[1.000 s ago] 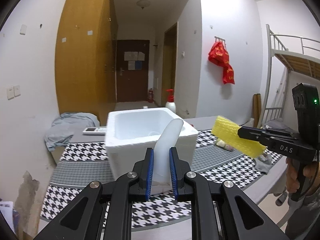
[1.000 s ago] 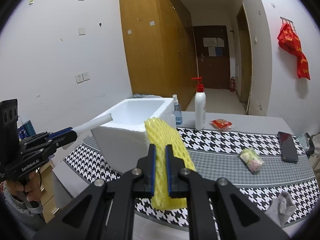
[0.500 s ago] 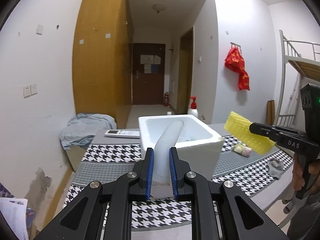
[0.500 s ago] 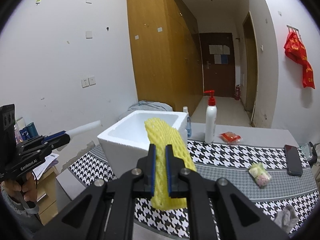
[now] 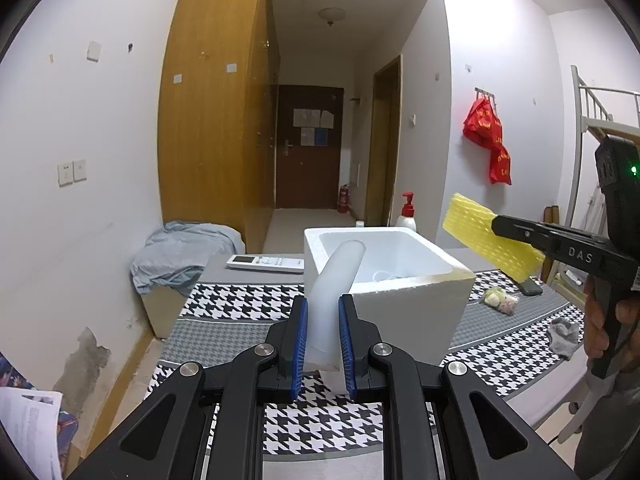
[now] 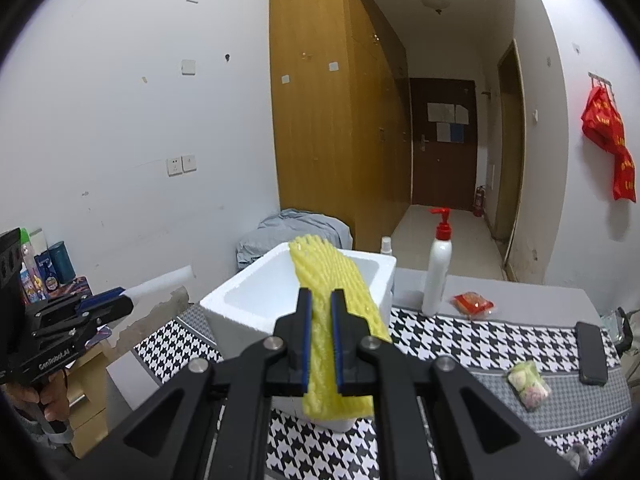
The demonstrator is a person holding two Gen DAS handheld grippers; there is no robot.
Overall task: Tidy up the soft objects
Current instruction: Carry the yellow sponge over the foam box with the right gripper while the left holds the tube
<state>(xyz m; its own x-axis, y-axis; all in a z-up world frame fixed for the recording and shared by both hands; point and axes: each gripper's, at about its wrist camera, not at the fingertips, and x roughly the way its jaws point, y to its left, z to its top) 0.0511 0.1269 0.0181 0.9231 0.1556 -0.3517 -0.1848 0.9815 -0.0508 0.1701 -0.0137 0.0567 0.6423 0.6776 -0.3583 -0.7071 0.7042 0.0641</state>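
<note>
**Entry: two foam pieces being carried to the box**

- Left gripper: jaws are standing narrow, pinching a white foam tube near its lower end. The tube is leaning up and away, its far end showing in front of the box opening in this view; from the right wrist it is still clear of the box, off to its left.
- Right gripper: jaws are standing narrow, clamping a yellow foam net about its middle. Both ends are hanging free, the far end overlapping the box rim in its own view. From the left wrist the net is hanging in the air to the right of the box, apart from it.
- Box: white foam, open top, standing on the houndstooth cloth. Something thin and pale is lying inside; I cannot tell what.
- Still on the cloth: a small pastel bundle and a grey rag, both well apart from the box.

**Handling advice (judgement)**
- Bringing each piece over the opening before letting go is the safer way; both are light and likely to bounce off the rim.
- Going one hand at a time is avoiding a clash above the box.
- The tube is long: tipping its free end down into the box first should be helping it settle.
- Squeezing no harder is wise; soft foam dents.
</note>
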